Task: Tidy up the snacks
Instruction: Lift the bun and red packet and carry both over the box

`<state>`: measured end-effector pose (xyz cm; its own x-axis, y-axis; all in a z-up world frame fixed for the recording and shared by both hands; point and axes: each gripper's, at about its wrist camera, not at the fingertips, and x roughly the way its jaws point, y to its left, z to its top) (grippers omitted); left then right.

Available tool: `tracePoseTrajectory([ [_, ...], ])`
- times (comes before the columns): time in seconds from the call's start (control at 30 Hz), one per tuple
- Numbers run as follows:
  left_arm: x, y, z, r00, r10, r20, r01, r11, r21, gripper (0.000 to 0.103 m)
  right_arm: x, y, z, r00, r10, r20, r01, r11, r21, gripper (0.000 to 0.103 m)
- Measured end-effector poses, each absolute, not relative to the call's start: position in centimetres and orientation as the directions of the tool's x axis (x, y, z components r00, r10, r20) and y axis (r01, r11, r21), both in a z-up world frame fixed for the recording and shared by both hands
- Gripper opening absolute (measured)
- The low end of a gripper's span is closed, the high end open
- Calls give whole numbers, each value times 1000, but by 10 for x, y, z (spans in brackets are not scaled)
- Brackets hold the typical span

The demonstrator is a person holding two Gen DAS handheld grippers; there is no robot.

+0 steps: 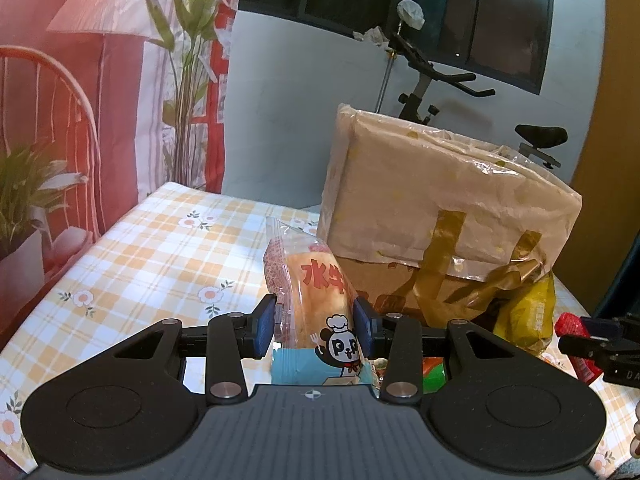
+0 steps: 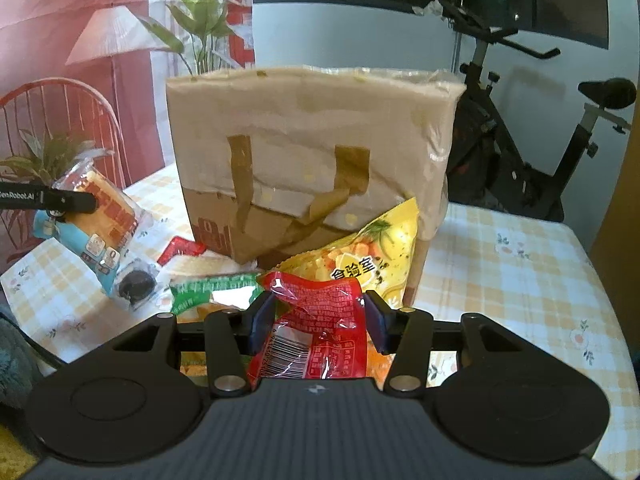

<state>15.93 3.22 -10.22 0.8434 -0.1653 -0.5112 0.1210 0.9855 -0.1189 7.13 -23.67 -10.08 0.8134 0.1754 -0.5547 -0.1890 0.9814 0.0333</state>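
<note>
Left gripper (image 1: pixel 316 324): one, blue pads pressed tight on the sides of the bread packet (image 1: pixel 316 292), which is lifted clear of the table (image 1: pixel 140 248).
Bread packet: one, clear wrapper with a panda chef print and red characters; long axis runs away from the camera, far end tipped up toward the box, blue printed end nearest the gripper body.
On the table, right wrist view: low beside the held packet sits one small clear pack with a dark round thing (image 2: pixel 136 284) inside; then one red-and-white packet (image 2: pixel 184 250), then one green-topped packet (image 2: pixel 212 286), all lying flat in front of the box.
Box (image 2: pixel 308 152): one, cardboard, wrapped in pale plastic with brown tape strips, standing upright mid-table.
Yellow snack bag (image 2: pixel 376 252): one, leaning against the box's front, top corner pointing up.
Right gripper (image 2: pixel 320 320): one, pads clamped on the red packet (image 2: pixel 320 324), held above the table.
Red packet: one, shiny, barcode end toward the camera, long axis pointing ahead at the box, crinkled top edge upward.
</note>
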Motion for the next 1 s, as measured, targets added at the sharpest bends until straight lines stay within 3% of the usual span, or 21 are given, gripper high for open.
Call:
tracePoseTrajectory([
  [0.5,163,30,-83,868,-183,-462,150,983,-109,43,71,-231,-78,851,211,-481,-238,971,4,51],
  [0.73,172,24,-47,904,-211,-372,183,977,-109,43,81,-230,-41,890,240,-389,-275,961,-37,51],
  [1.0,196,7,12,941,-265,-208,243,962,-128,43,115,-233,4,923,256,-286,-292,952,-90,51],
])
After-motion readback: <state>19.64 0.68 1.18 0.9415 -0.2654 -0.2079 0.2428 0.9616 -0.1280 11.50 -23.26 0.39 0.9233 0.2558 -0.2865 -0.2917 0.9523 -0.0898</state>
